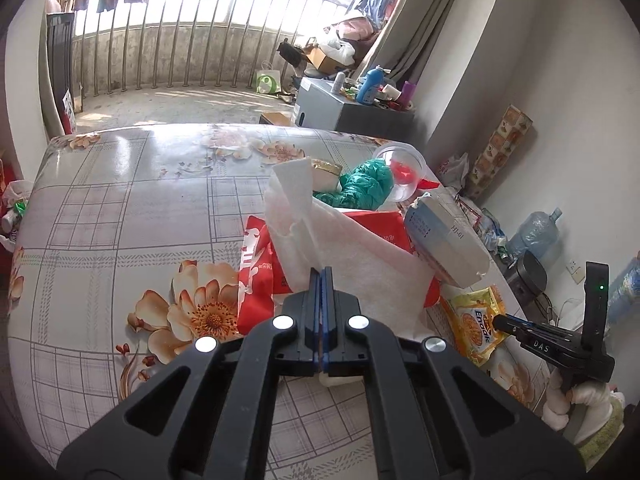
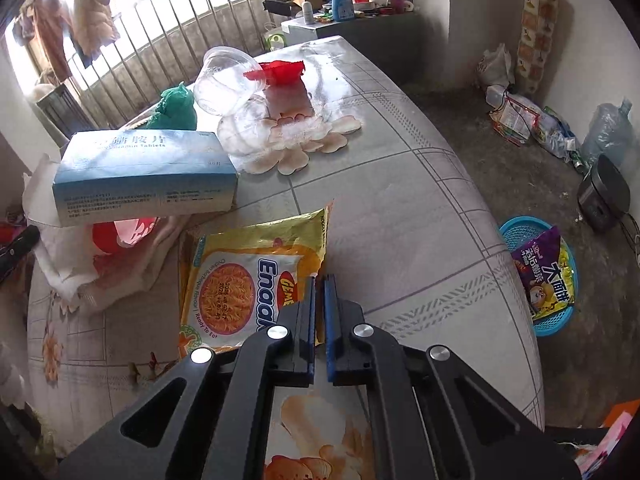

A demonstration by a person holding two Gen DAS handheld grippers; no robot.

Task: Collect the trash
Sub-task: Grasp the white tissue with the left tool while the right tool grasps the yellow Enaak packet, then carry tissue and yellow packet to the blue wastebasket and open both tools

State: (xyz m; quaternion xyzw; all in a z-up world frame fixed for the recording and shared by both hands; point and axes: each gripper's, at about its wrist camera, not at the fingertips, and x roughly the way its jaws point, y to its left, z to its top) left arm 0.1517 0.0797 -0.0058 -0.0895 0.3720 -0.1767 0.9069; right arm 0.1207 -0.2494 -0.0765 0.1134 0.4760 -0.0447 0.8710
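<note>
Now our left gripper (image 1: 323, 274) is clamped on the soft white tissue (image 1: 360, 252) at centre frame. Our right gripper (image 2: 319, 280) pinches the yellow noodle wrapper (image 2: 248, 280) by its edge, lower centre; both look light, crinkly, easily torn.

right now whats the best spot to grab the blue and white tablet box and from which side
Grip the tablet box across its short height at the free right end, coming from the noodle packet side. It sits tilted on the white tissue, so that end stands clear.
</note>
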